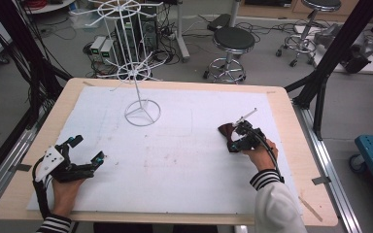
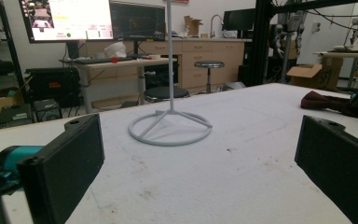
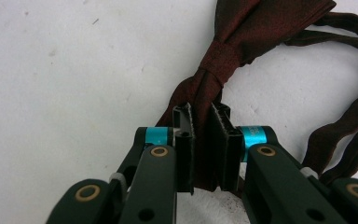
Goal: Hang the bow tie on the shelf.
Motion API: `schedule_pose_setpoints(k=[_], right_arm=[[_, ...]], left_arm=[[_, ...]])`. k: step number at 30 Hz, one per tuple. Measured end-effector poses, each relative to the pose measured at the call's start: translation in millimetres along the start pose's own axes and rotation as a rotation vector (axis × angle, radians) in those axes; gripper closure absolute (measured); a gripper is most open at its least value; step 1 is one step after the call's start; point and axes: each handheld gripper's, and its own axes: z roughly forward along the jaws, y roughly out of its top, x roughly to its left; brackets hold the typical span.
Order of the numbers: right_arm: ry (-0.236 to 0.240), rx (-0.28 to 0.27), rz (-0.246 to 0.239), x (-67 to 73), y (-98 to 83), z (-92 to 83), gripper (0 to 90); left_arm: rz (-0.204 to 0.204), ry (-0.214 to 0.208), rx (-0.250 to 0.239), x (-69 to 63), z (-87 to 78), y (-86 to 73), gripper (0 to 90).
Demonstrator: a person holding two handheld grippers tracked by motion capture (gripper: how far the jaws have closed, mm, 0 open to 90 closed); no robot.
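Note:
A dark red bow tie (image 3: 256,28) with a thin strap lies on the white mat; in the high view the bow tie (image 1: 225,129) is at the right of the mat. My right gripper (image 3: 203,116) is shut on one wing of it, just below the centre knot; from above, the right gripper (image 1: 236,141) sits over the tie. My left gripper (image 1: 88,149) rests open near the front left edge of the mat, with nothing between its jaws. A white wire display stand (image 1: 142,112) rises at the back centre, and its ring base (image 2: 170,127) is ahead of the left gripper.
The white mat (image 1: 175,165) covers most of the wooden table (image 1: 291,121). Stools, cables and black frame posts stand on the floor beyond the table. In the left gripper view, the bow tie (image 2: 321,101) lies far right with the other gripper beside it.

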Motion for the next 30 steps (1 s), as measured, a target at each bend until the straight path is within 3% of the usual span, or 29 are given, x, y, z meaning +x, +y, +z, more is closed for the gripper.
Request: schedule_pose_setpoints(k=[8, 17, 23, 26, 30], right_arm=[[0.003, -0.007, -0.015, -0.2, -0.2, -2.1, 81.9], [0.015, -0.054, -0.02, -0.1, 0.0, -5.7, 81.8], [0.056, -0.134, -0.04, 2.8, 1.6, -12.0, 81.8], [0.083, -0.167, -0.055, 5.9, 3.2, -15.1, 81.8], [0.093, -0.192, -0.072, 8.9, 4.5, -17.3, 81.8]], left_arm=[[0.0, 0.001, -0.001, -0.2, 0.1, 0.0, 1.7], [0.0, -0.001, 0.0, 0.0, 0.0, 0.1, 1.7], [-0.006, -0.005, 0.0, 0.9, 0.2, 0.4, 1.7], [-0.008, -0.013, 0.029, 2.1, 1.1, 1.8, 1.7], [-0.018, -0.044, 0.039, 3.9, 1.4, 6.7, 1.7]])
